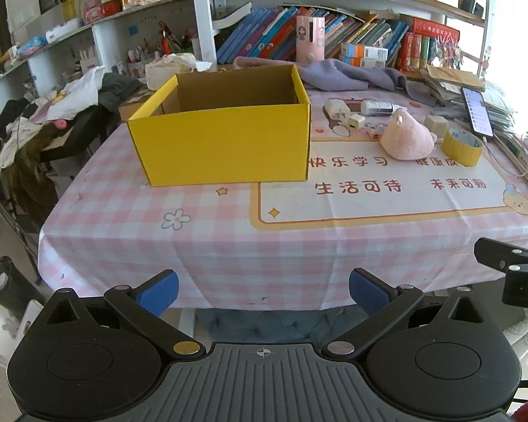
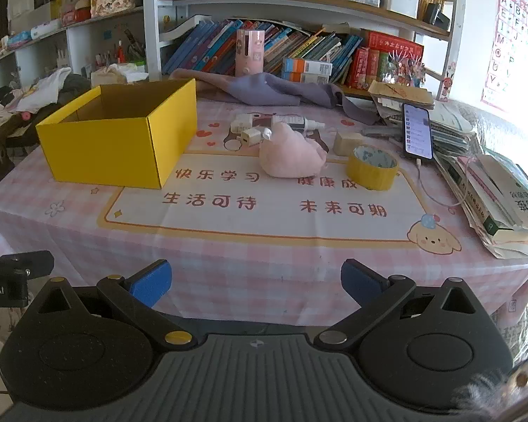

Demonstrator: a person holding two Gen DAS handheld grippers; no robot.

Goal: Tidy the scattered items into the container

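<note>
- Hovering short of the table's near edge, the left gripper [image 1: 263, 290] has its jaws spread wide with nothing between them.
- The right gripper [image 2: 256, 280] likewise stands wide and unloaded, off the same near edge of the checked tablecloth [image 2: 264, 263].
- Yellow box [image 1: 225, 140]: open-topped, ahead of the left jaws and slightly left; ahead and well left of the right jaws.
- Pink plush [image 2: 292, 153]: ahead of the right jaws, slightly right, on the printed mat.
- Yellow tape roll [image 2: 372, 167]: just right of the plush, near it.
- Wooden block [image 2: 348, 141]: beyond the tape roll, close to it.
- White chargers [image 2: 244, 130]: two, beyond the plush on its left side.
- White bottle [image 2: 295, 122]: lying flat, beyond the plush.
- Phone [image 2: 418, 130]: screen lit, propped far right against stacked books.
</note>
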